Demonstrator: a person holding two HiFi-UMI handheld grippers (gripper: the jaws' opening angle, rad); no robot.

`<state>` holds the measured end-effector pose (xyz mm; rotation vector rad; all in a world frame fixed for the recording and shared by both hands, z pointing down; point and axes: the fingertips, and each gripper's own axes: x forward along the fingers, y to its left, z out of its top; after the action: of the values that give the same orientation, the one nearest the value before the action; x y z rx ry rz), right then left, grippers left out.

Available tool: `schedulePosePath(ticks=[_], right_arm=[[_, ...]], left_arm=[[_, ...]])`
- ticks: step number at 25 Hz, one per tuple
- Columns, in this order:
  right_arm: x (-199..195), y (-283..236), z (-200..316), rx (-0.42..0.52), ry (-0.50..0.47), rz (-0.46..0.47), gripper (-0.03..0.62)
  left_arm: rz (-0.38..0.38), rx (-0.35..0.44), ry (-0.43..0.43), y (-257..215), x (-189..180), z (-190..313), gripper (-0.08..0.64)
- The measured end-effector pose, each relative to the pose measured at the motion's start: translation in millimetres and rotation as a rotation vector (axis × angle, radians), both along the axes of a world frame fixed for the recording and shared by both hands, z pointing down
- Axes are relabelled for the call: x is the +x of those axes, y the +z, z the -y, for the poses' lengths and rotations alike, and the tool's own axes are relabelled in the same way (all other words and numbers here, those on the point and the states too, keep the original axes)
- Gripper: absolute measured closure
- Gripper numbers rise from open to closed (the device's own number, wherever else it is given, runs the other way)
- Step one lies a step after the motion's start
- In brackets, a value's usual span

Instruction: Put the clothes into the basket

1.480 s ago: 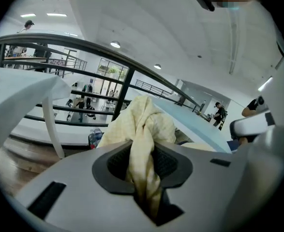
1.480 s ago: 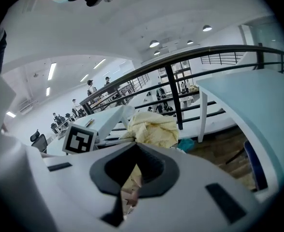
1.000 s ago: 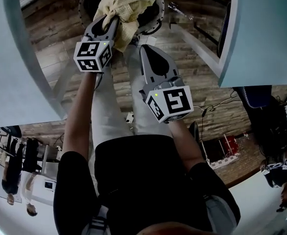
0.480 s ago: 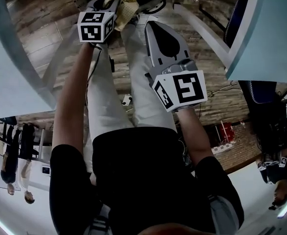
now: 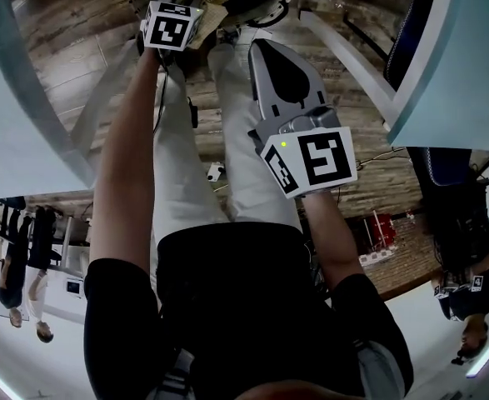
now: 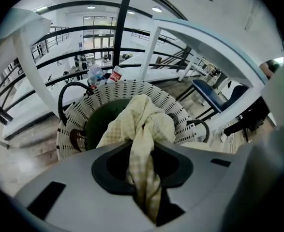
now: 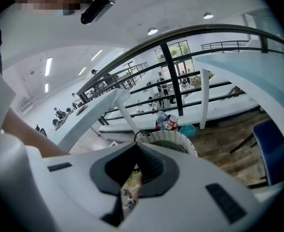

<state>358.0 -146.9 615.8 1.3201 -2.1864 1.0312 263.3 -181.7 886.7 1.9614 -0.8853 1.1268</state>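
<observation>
The round white woven basket with dark handles [image 6: 74,117] sits right under the yellow checked cloth [image 6: 144,124]. The left gripper [image 6: 142,158] pinches that cloth tight. Best to dip over the middle, then let go. The right gripper [image 7: 134,170] is closed, holding nothing.

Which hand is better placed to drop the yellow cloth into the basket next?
Left. The left tool grips the yellow cloth over the white basket; the right tool is empty, short of it.
</observation>
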Motion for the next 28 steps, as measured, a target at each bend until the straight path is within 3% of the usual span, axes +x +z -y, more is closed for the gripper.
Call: schedulePosePath(ticks=[5,19,28], right_arm=[[-6.5,-0.4,-1.0,-0.003,0.000,0.012,0.583],[-7.9,0.6,-1.1,-0.001,0.010,0.007,0.583],[-15.2,0.8,-2.7,0.004,-0.011,0.007,0.583]], left_arm=[[0.042,0.028,0.056,4.1,2.7,13.9,0.455],[-0.047,0.081,0.073,-14.0,16.6,23.3,0.437],[-0.071,0.099,0.050,-21.9,20.0,23.2,0.496]])
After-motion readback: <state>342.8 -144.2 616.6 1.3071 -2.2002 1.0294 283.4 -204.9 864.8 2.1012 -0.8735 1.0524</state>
